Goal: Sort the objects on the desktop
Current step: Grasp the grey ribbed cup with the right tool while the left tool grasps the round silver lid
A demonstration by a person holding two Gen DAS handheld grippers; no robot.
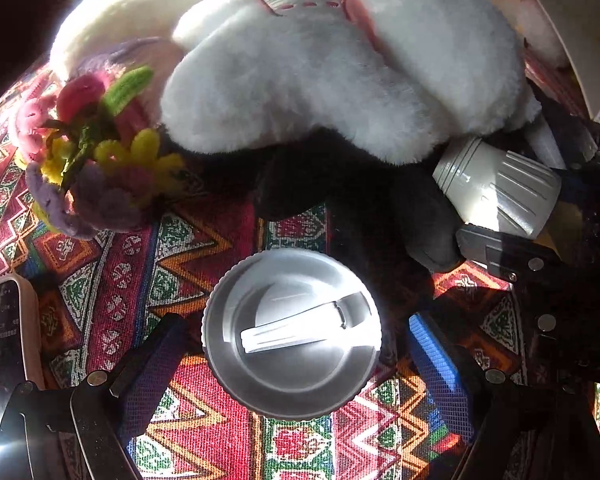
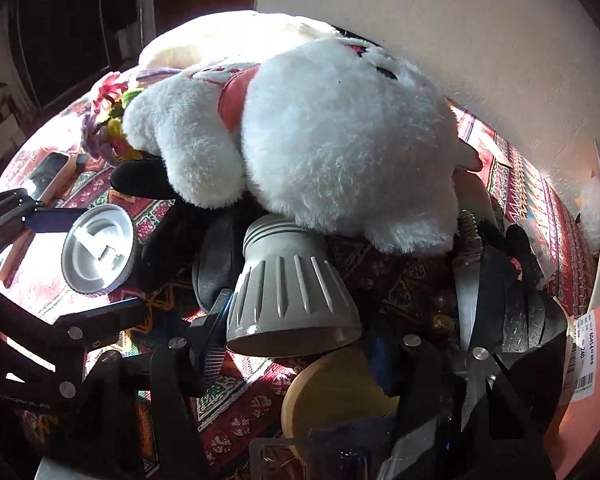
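A round silver lid lies on the patterned cloth. My left gripper is open and straddles it, one finger on each side, with small gaps. From the right wrist view the same lid sits between the left gripper's fingers. A grey ribbed lamp housing lies on its side under a white plush toy. My right gripper is closed on its wide end, the left pad pressing the rim. The housing also shows at right in the left wrist view.
Pipe-cleaner flowers and a phone lie at left. Black plush parts rest beneath the white toy. Scissors, a wooden disc and a barcode tag crowd the right, near a wall.
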